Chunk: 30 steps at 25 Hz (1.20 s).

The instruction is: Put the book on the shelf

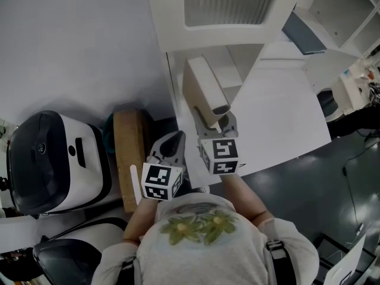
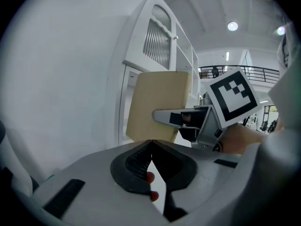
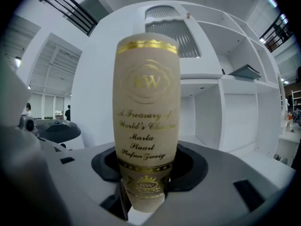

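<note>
Upright, the book point(image 3: 146, 102) sits clamped in the right gripper point(image 3: 146, 175).

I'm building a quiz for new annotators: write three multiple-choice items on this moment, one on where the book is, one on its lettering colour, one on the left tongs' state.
1. Where is the book? A on the floor; B in the right tongs; C on a chair.
2. Its spine lettering is: A gold; B red; C black.
3. The left tongs are: A wide open; B shut on the book; C shut, empty.
Key: B, those tongs clamp its lower spine; A, gold print on cream; C, their tips meet with nothing held.
</note>
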{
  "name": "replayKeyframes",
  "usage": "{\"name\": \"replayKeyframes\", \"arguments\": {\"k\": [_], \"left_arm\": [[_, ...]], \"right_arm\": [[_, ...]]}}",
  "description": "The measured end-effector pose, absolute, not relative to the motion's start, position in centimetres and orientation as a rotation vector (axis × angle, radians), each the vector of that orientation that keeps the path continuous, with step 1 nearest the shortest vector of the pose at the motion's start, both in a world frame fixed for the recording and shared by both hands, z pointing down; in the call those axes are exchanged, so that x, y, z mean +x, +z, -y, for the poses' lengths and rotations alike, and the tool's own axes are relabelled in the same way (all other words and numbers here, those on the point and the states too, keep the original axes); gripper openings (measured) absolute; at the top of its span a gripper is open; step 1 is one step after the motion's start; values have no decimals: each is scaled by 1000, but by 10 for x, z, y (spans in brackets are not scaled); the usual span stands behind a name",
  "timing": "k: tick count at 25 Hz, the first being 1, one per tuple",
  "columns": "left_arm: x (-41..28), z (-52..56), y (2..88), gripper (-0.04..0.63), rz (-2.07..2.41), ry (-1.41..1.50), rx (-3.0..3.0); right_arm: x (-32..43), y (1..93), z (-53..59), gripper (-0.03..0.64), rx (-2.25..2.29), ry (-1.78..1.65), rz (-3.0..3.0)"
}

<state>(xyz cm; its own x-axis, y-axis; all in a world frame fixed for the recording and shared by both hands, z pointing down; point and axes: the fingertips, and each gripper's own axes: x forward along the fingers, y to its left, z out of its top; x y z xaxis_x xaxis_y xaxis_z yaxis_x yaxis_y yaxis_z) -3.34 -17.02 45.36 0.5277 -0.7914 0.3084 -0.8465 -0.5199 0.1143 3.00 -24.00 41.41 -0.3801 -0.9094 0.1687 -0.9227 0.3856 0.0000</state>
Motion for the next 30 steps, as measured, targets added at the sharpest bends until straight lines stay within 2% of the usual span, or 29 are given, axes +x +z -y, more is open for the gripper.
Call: {"name": "replayKeyframes", "arguments": {"k": [30], "left_arm": [[-53,192,463,28,1382,316,2483]], "right_arm": [[4,406,276,239,1676,89,2503]]}}
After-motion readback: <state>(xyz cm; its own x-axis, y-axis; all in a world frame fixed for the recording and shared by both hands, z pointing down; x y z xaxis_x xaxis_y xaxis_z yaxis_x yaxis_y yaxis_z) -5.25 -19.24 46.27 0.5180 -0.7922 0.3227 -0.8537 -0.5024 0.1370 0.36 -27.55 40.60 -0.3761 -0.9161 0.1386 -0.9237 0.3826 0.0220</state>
